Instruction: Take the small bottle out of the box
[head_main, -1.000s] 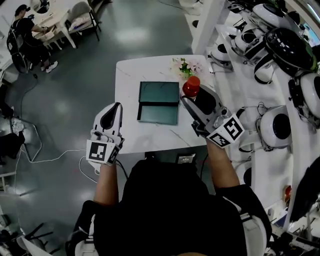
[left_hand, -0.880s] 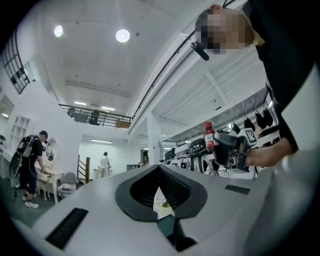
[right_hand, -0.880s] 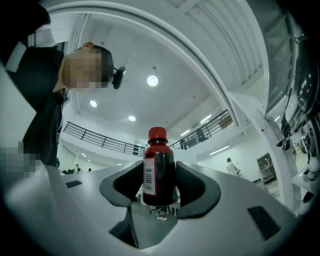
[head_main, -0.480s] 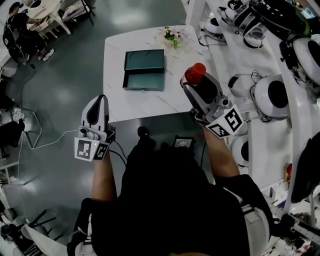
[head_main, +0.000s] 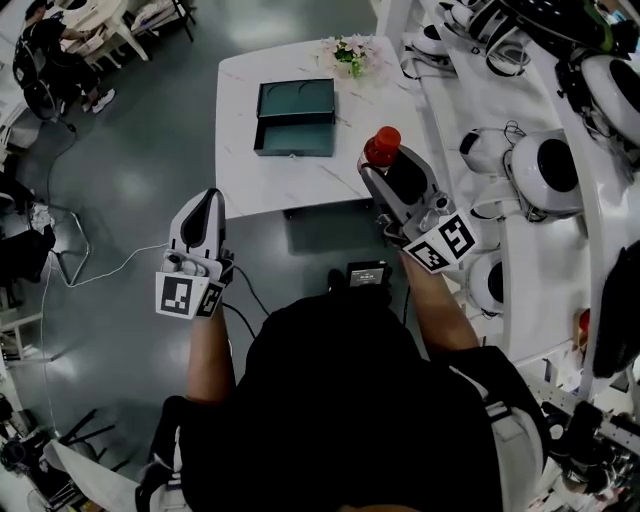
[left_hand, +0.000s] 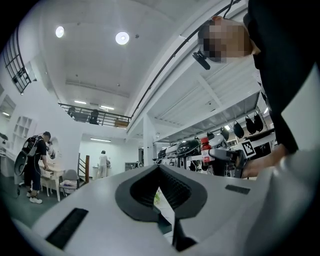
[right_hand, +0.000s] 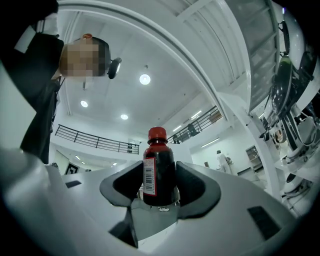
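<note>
Small bottle (head_main: 382, 147) out of the box (head_main: 293, 118)
Head view: right gripper (head_main: 386, 175) carries it right of the box; left gripper (head_main: 209, 198) is lower left. Left gripper view: jaws together, empty. Right gripper view: jaws clamped on its body, cap pointing out along them.

Black short-sleeved top (head_main: 340, 400); white left gripper (head_main: 208, 203) and right gripper (head_main: 383, 172), each with a black-and-white marker cube (head_main: 189, 295).

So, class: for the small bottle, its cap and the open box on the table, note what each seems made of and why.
Small bottle: probably clear plastic or glass, glossy; dark red liquid shows through. Its label: paper-like, printed barcode. Cap: likely plastic, opaque red, dull. Box: unclear, perhaps card or metal; dark green, slight sheen.
</note>
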